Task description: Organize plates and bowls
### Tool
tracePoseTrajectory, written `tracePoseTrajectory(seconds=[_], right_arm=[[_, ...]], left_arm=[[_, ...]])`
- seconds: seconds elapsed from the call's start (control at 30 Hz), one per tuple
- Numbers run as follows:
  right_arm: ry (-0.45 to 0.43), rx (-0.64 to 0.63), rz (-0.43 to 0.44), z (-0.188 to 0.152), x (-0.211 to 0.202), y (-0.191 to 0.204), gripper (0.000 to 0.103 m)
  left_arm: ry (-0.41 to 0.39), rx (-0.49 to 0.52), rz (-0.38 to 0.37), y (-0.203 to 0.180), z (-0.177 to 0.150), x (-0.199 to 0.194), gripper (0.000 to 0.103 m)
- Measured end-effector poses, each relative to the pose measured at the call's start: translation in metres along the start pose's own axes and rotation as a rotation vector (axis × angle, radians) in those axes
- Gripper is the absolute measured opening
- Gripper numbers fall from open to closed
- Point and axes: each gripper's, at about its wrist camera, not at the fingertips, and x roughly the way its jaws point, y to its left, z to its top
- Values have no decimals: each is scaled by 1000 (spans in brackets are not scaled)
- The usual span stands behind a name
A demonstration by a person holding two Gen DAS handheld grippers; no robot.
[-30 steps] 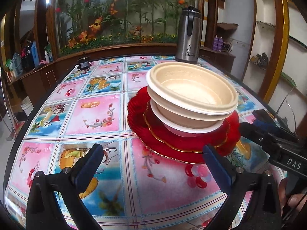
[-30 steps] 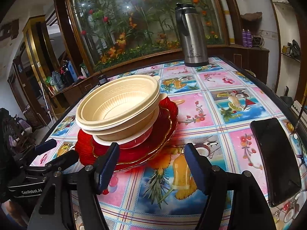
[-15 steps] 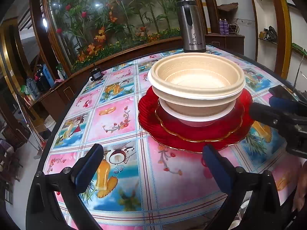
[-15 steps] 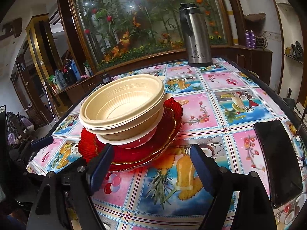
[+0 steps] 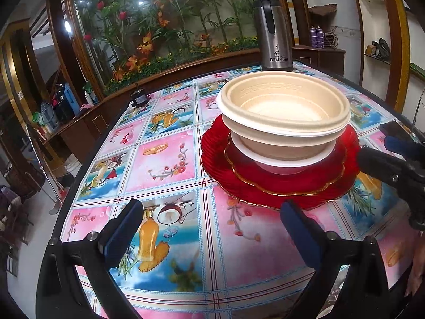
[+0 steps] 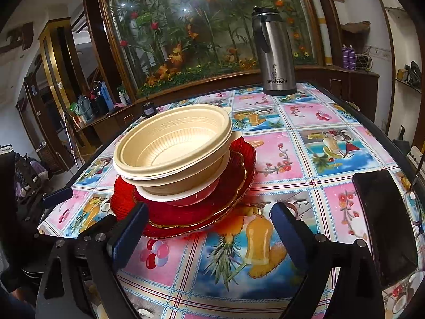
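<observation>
The left tongs (image 5: 209, 228) stand wide apart with nothing between them, pitched down over the bench (image 5: 164, 159). The right tongs (image 6: 208, 228) are also spread wide and empty, their jaws having just been opening; they too point downward. In the left wrist view the right tongs reach in from three o'clock, with part of a hand (image 5: 417, 271) at about four o'clock.

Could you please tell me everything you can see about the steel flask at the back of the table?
The flask is a tall brushed-metal cylinder with a black lid and a black handle running down its upper side. Dark lettering and a small emblem are printed low on its body. It stands upright on the patterned tablecloth near the far edge, well behind the stacked dishes, touching nothing else.
</observation>
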Motion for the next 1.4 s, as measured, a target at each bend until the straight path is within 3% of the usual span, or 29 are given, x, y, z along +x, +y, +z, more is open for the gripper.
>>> tracePoseTrajectory(seconds=[1.4], right_arm=[[0,0,5,0,0,2,102]], left_arm=[[0,1,4,0,1,-1,103]])
